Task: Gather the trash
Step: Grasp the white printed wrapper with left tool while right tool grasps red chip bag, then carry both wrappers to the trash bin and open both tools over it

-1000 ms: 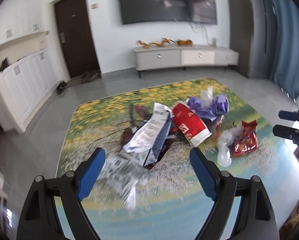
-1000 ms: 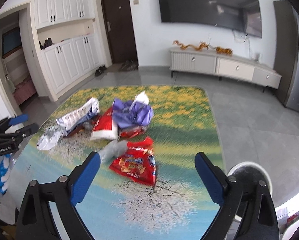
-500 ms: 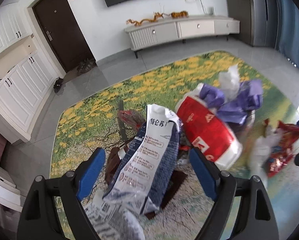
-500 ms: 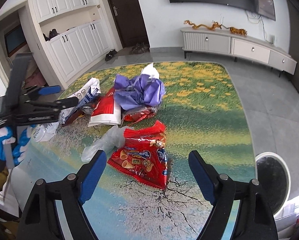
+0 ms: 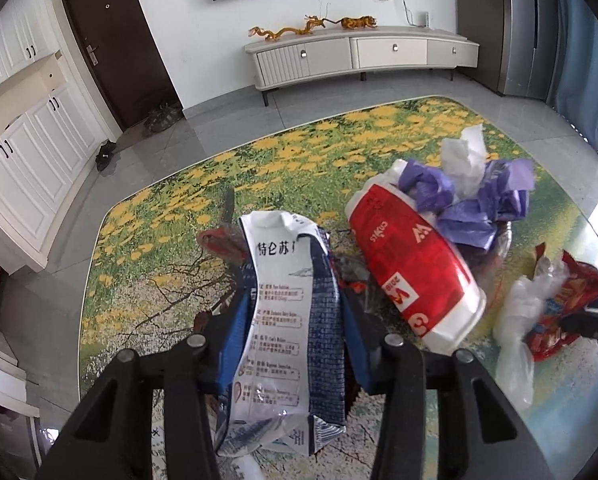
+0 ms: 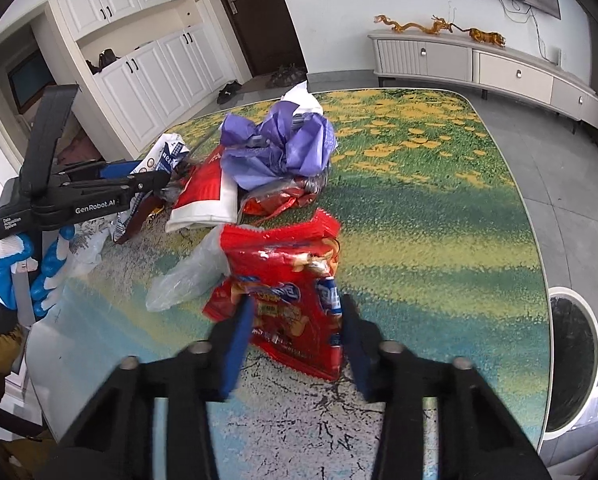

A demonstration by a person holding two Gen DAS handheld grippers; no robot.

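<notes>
A pile of trash lies on a table (image 6: 439, 220) with a meadow print. My left gripper (image 5: 295, 340) is closing its jaws on a white-and-blue carton (image 5: 283, 320), and both blue pads touch the carton's sides. My right gripper (image 6: 295, 340) is closing on a red snack bag (image 6: 283, 264), which crumples between the pads. A red-and-white paper cup (image 5: 415, 280), crumpled purple plastic (image 5: 475, 208) and a clear plastic bag (image 6: 187, 276) lie between the two. In the right wrist view a gloved hand (image 6: 7, 268) holds the left gripper at the table's left edge.
A round, white-rimmed bin (image 6: 571, 360) stands on the floor beside the table's right edge. Grey tiled floor surrounds the table. A low TV cabinet (image 5: 359, 56) lines the far wall and white cupboards (image 6: 147, 72) line the left one.
Both grippers have come down and forward onto the trash. Their jaws have gone from wide apart to narrow, the left around the carton and the right around the red snack bag.
</notes>
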